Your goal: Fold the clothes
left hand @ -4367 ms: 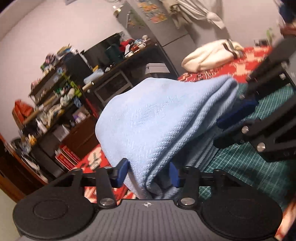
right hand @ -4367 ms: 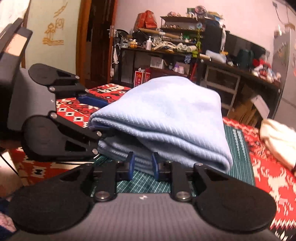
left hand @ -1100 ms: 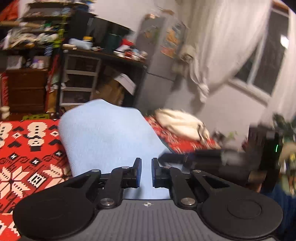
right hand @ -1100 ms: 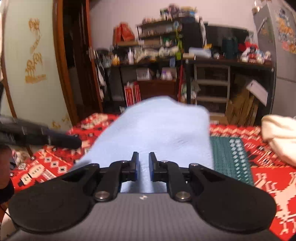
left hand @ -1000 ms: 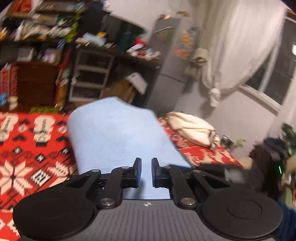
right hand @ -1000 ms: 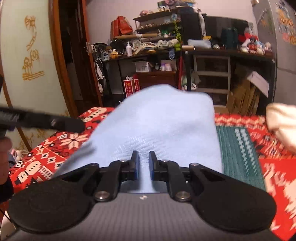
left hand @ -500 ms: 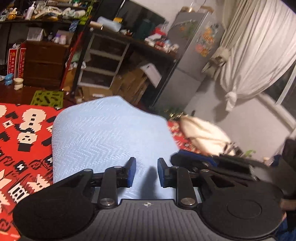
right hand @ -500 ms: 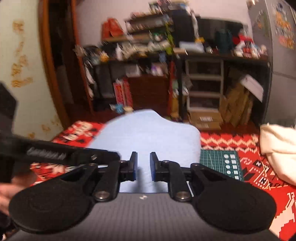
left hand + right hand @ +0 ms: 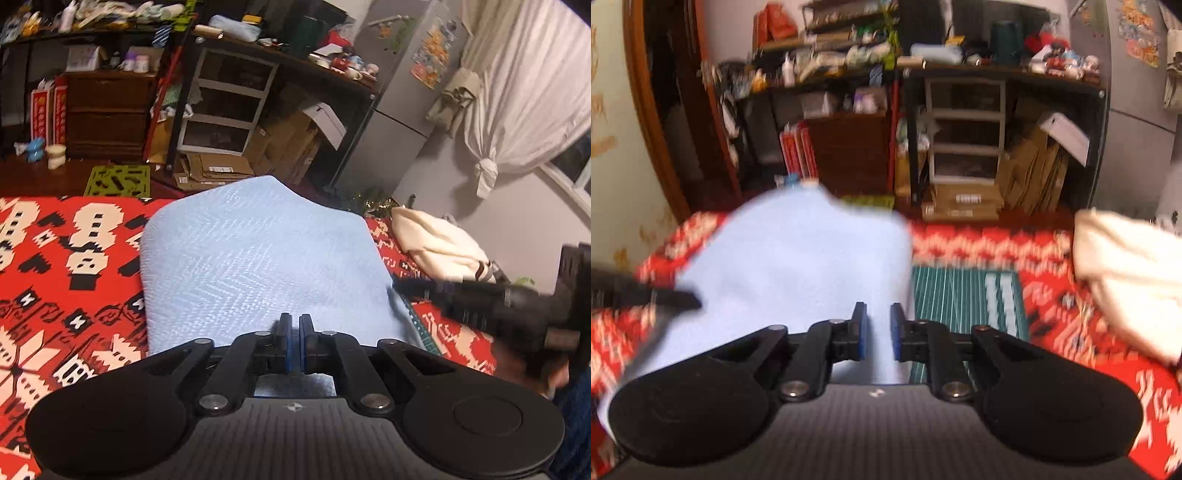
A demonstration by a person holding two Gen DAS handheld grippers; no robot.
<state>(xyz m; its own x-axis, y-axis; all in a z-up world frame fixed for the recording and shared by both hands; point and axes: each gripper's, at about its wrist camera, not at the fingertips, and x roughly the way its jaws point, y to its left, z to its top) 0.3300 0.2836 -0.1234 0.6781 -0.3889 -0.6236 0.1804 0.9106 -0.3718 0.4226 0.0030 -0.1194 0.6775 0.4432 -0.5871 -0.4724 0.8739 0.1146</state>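
A folded light blue cloth [image 9: 258,266] lies flat on the red patterned blanket [image 9: 55,277]. My left gripper [image 9: 294,328] hovers over its near edge, shut, with nothing visible between its pads. In the right wrist view the same cloth [image 9: 798,266] is blurred, and my right gripper [image 9: 878,328] stands a little open above its near right part. The cloth shows through the gap, apart from the pads. The right gripper's dark fingers [image 9: 443,295] reach in by the cloth's right edge. The left gripper's fingers [image 9: 646,295] show as a blur at the cloth's left side.
A green cutting mat [image 9: 960,295] lies under and right of the cloth. A cream garment [image 9: 436,243] sits bundled at the blanket's far right. Beyond the bed stand cluttered shelves [image 9: 849,55], cardboard boxes [image 9: 221,166] and a grey fridge [image 9: 399,92].
The cloth was carried folded between both grippers and now lies on the blanket. My left gripper opened half a second ago and has shut empty. The right gripper's gap has widened slightly.
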